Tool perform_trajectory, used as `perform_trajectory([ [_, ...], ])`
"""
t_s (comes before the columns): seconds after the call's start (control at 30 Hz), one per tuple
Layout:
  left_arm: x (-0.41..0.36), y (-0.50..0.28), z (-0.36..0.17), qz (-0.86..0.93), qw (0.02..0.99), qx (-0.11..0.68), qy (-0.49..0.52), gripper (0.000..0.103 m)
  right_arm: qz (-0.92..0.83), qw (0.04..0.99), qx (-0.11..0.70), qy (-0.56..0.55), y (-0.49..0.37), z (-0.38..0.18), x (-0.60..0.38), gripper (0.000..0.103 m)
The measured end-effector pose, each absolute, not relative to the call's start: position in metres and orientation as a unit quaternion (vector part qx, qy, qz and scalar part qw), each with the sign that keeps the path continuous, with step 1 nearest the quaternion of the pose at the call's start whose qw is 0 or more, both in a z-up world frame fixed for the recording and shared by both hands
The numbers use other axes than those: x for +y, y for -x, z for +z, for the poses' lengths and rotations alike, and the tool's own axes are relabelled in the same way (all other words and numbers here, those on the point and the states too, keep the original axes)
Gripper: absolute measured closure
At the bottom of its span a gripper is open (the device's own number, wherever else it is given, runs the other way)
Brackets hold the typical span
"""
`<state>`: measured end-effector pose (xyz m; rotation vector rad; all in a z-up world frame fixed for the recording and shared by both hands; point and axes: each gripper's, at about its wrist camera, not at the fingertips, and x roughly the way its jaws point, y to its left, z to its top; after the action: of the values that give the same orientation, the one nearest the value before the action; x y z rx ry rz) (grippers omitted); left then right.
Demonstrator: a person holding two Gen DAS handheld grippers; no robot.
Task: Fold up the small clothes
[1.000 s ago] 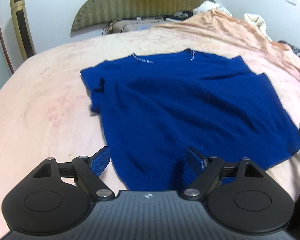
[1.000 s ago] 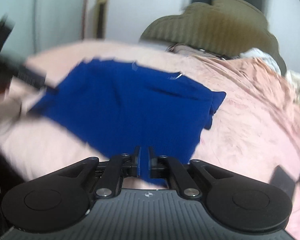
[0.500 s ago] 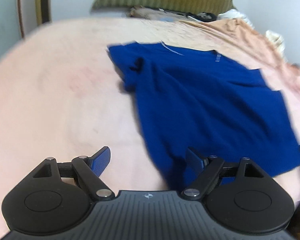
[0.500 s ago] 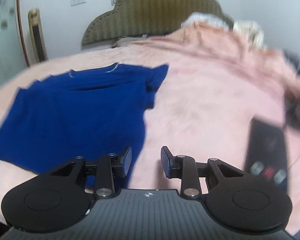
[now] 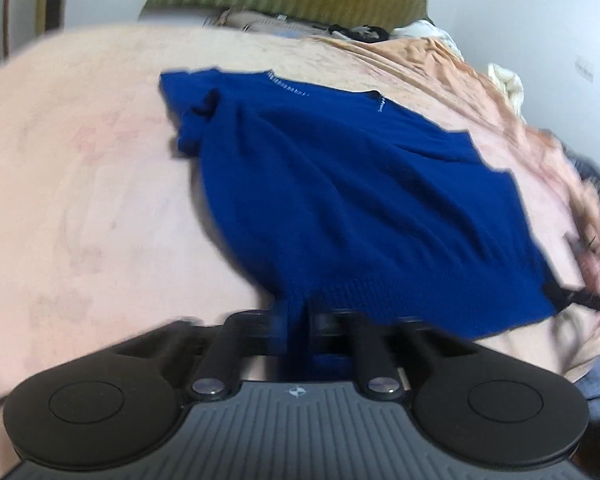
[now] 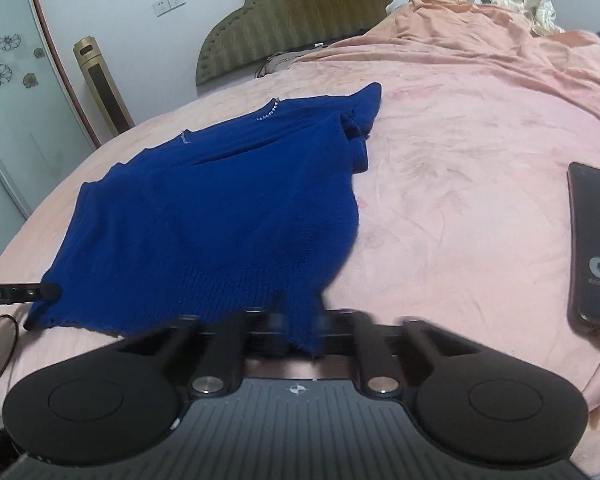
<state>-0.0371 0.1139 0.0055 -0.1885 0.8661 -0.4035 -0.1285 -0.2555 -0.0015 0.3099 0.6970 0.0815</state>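
A dark blue knitted sweater [image 5: 360, 200] lies flat on the pink bed, neckline towards the headboard. My left gripper [image 5: 298, 320] is shut on the ribbed hem at its near left corner. In the right wrist view the sweater [image 6: 220, 208] spreads to the left, and my right gripper [image 6: 300, 324] has its jaws closing with the hem's near right corner pinched between them. Each view shows the other gripper's dark tip at the opposite hem corner: the right gripper [image 5: 568, 296] and the left gripper [image 6: 20, 292].
A phone [image 6: 596, 248] with a lit call screen lies on the pink sheet [image 6: 460, 200] to the right of the sweater. An orange blanket [image 6: 480, 32] is bunched near the olive headboard [image 6: 320, 4]. A gold tower appliance [image 6: 104, 88] stands by the wall.
Both grippers came down onto the sweater's hem and closed on it, the left from wide open. The near edge of the sweater now bunches up at both jaws.
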Motion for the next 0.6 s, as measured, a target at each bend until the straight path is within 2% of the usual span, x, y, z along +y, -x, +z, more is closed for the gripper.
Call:
perform_trajectory([
  [0.2, 0.140, 0.074, 0.064, -0.237, 0.901, 0.345, 0.117, 0.096, 0.073, 0.932, 0.301, -0.188, 0.148, 0.031, -0.265, 0.094],
  [0.37, 0.161, 0.113, 0.119, -0.277, 0.906, 0.299, 0.113, 0.096, 0.140, 0.945, 0.257, -0.144, 0.193, 0.085, -0.266, 0.094],
  [0.47, 0.164, 0.130, 0.133, -0.296, 0.901, 0.300, 0.105, 0.096, 0.167, 0.949, 0.239, -0.123, 0.222, 0.110, -0.268, 0.094],
  [0.6, 0.153, 0.119, 0.113, -0.275, 0.891, 0.352, 0.083, 0.096, 0.179, 0.945, 0.244, -0.121, 0.237, 0.116, -0.269, 0.094],
])
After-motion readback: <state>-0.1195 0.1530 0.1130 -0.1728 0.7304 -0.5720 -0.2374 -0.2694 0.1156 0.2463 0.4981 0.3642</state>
